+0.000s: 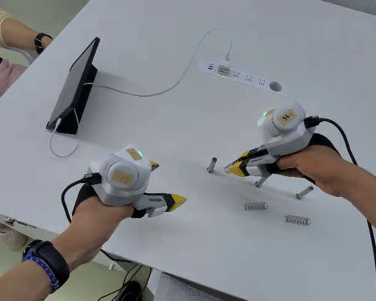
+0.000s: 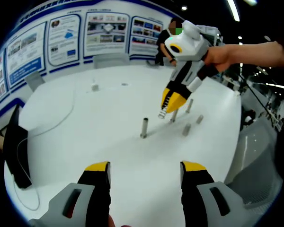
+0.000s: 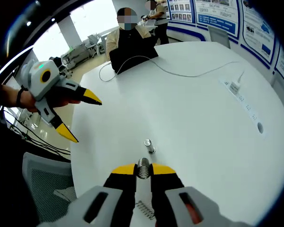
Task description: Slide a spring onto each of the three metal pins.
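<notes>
White worktop: the right claw, hand tilted down-left, is clenched on a spring, seemingly just short of the nearest pin; the left claw hovers released, level.

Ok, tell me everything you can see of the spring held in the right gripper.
The spring is a small silvery metal coil, pinched between the yellow tips of the right gripper, whose jaws are shut on it. One end sticks out past the tips. It hangs above the white table, aimed toward an upright pin just ahead, apart from it.
</notes>
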`<action>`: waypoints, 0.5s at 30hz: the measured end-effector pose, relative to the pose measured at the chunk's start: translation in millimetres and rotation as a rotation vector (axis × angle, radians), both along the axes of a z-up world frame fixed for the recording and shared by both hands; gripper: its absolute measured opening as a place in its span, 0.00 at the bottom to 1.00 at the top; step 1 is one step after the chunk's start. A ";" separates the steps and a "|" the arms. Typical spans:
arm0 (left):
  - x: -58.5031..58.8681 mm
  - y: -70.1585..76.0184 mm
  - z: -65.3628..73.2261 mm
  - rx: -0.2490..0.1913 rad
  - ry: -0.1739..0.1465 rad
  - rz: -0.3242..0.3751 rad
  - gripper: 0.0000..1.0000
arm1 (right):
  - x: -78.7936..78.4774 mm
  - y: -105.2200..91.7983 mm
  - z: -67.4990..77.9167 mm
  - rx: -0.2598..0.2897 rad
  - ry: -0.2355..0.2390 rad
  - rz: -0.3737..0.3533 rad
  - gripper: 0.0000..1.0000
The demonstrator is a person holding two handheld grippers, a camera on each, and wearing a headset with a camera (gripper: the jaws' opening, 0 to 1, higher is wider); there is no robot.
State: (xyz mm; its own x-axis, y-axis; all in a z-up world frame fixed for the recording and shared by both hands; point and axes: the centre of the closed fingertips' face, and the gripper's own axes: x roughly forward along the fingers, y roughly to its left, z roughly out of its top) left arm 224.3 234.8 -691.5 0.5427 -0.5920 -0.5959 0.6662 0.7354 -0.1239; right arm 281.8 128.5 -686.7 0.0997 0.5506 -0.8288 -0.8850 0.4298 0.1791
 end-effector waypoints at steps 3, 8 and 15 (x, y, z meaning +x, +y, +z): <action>0.3 0.6 0.4 -0.003 0.001 0.003 0.62 | 4.1 3.9 2.9 -0.001 -0.010 0.005 0.12; 0.3 -0.1 1.4 -0.007 0.001 0.004 0.64 | 7.8 9.2 3.8 -0.006 -0.016 0.018 0.12; 1.3 -0.8 4.3 -0.030 0.003 0.015 0.65 | 11.9 13.7 1.7 -0.011 -0.021 0.031 0.13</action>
